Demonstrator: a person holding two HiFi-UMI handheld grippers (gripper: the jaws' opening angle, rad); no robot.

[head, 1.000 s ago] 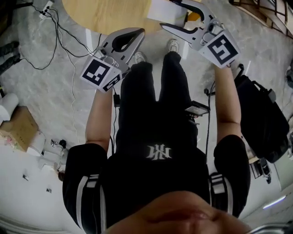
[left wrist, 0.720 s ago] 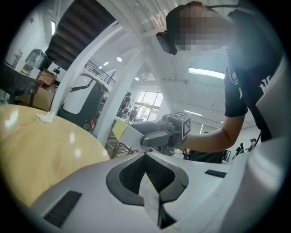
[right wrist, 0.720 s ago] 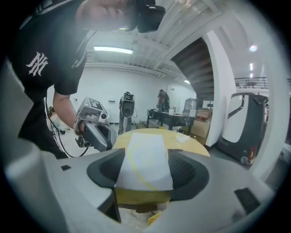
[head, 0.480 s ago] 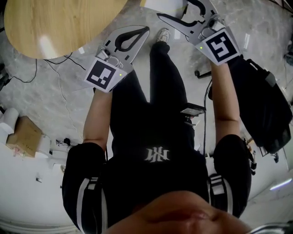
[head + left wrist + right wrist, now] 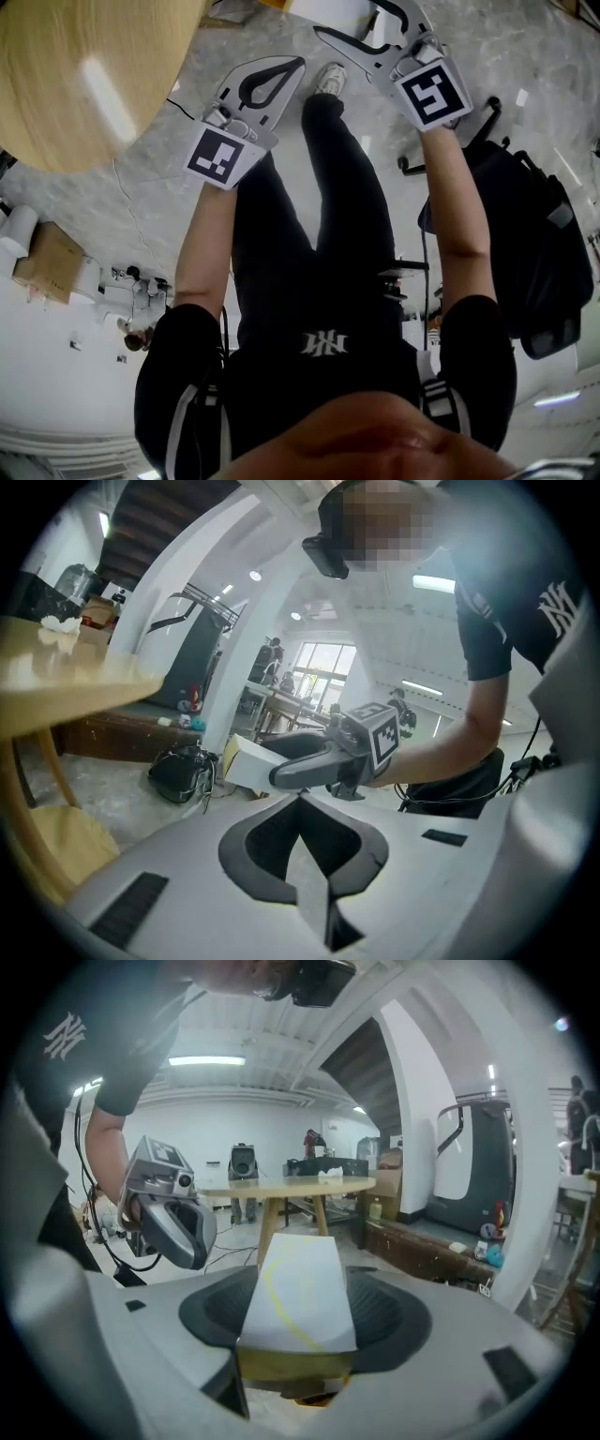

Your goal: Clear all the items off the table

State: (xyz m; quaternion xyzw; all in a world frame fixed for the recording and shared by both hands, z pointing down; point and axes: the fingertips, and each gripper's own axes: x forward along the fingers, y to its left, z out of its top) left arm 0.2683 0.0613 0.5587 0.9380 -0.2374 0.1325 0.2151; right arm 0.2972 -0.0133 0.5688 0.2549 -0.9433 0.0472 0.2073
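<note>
So the box is already off the tabletop, clamped in the right gripper, fingers spread wide round it and its long axis running straight out along them. The left gripper has its fingers pinched together on nothing, and it's the one nearer the tabletop, which sits off to the person's left with a white wad on it. I'd guess the box needs a drop spot next, but I can't see one.
</note>
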